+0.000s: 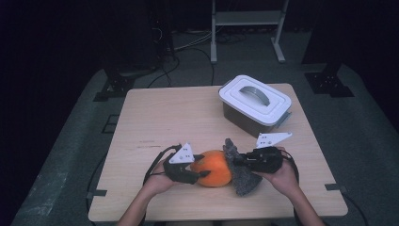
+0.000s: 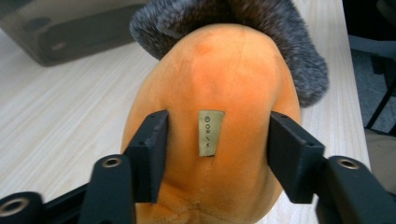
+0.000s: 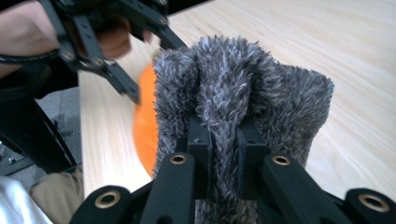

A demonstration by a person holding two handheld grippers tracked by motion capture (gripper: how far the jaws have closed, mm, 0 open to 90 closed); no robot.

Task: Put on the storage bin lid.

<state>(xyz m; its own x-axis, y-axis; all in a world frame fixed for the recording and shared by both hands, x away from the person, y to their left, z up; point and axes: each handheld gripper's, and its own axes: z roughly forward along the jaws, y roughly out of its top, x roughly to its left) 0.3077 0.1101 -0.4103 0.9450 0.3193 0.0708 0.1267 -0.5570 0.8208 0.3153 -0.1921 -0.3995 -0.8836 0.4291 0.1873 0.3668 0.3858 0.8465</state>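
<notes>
Tabletop (image 1: 155, 117) of pale wood carries a lidded grey bin (image 1: 254, 104) at its far right, and near the front edge lies an orange plush toy (image 1: 214, 168) trimmed with grey fur (image 1: 241, 173). Left gripper (image 1: 194, 172) straddles the toy's orange body, pads against its sides — right gripper (image 1: 234, 160) is pinched tight on the fur.

One orange plush toy (image 1: 214, 168), one lidded box (image 1: 254, 104), two grippers (image 1: 203, 165)

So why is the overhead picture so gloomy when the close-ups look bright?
High view: dim and soft, dark around the table. Left gripper view: orange plush bright and sharp, container behind blurred. Right gripper view: grey fur crisp, other hand out of focus.
</notes>
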